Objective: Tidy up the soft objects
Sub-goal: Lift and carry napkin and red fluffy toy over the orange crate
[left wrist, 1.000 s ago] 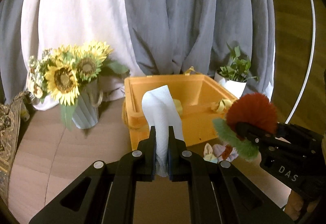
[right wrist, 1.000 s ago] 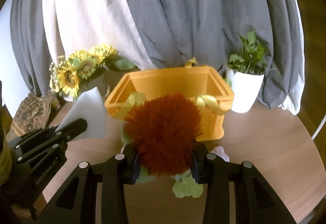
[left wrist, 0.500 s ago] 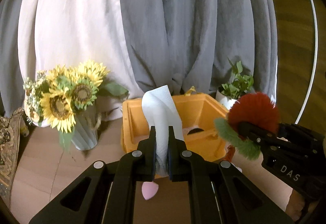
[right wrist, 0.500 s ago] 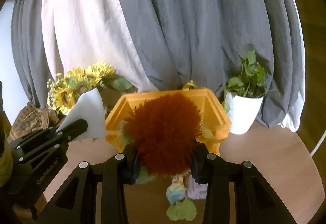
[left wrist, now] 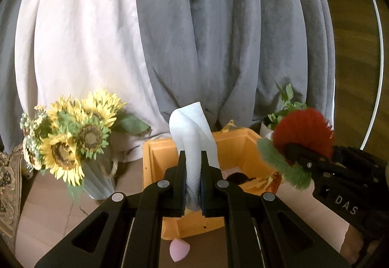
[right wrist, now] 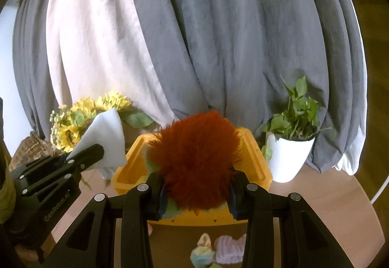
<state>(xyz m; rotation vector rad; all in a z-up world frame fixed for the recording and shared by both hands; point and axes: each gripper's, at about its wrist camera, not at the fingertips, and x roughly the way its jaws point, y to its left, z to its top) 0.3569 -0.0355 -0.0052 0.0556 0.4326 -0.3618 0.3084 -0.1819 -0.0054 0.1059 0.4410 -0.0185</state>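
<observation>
The left gripper (left wrist: 193, 180) pinches a white cloth (left wrist: 192, 126) low in the frame's centre, before the orange bin (left wrist: 155, 161). The right gripper (right wrist: 197, 195) clamps a red-and-green fluffy toy (right wrist: 194, 158) over the bin rim (bench (right wrist: 323, 197) bare rightward). Writing: "DAS", "GenRobot.AI".

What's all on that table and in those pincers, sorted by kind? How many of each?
Soft things held: 2, white cloth in the left gripper, red fluffy toy in the right gripper
Soft things lying on the table: 3, pink piece, pastel toy, lilac knit
Orange bins: 1
Plants: 2, sunflowers, potted plant
Total: 8
</observation>
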